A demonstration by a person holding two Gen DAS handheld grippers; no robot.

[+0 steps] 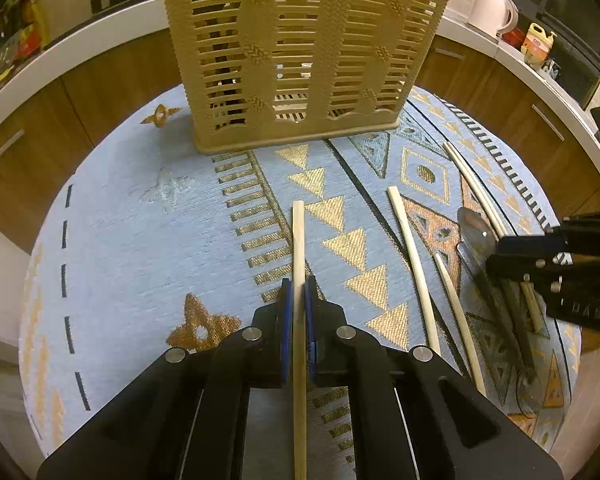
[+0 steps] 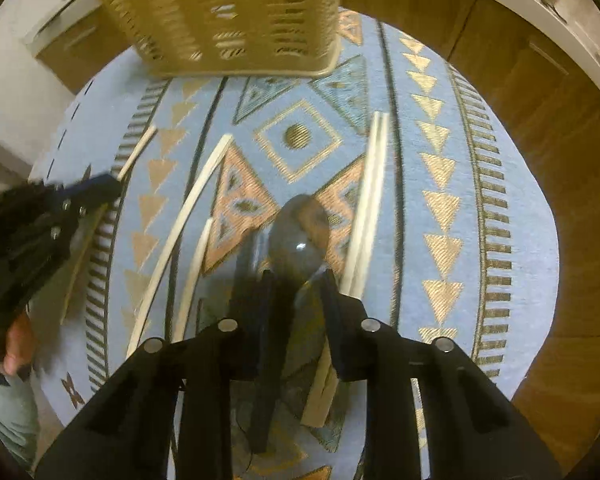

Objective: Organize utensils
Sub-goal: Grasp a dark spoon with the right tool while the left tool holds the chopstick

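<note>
Left tongs [image 1: 299,292], closed on a pale chopstick [image 1: 298,248] that runs forward between the blue pads, its far end over the patterned blue cloth [image 1: 140,240]. Right tongs [image 2: 296,280], jaws narrow, straddling the neck of a grey spoon [image 2: 300,228] that lies on the cloth with its bowl pointing away; whether the pads press on it cannot be told through the blur.

The tan slotted utensil holder [image 1: 300,52] stands upright at the far edge of the round surface [image 1: 52,360], its base on the cloth just inside the rim. Open cloth lies between the left tongs and the holder, and to the left of them as far as the surface edge.

The right half is crowded: two loose chopsticks [image 1: 412,264] lie side by side between the two tongs, a further pair [image 2: 370,184] lies close together just right of the spoon, running toward the right rim.

Beyond the surface edge, wooden cabinet fronts [image 1: 28,140] under a white counter [image 1: 100,36] curve around the far side. A hand [image 2: 16,344] grips the left tool at the near left edge.
</note>
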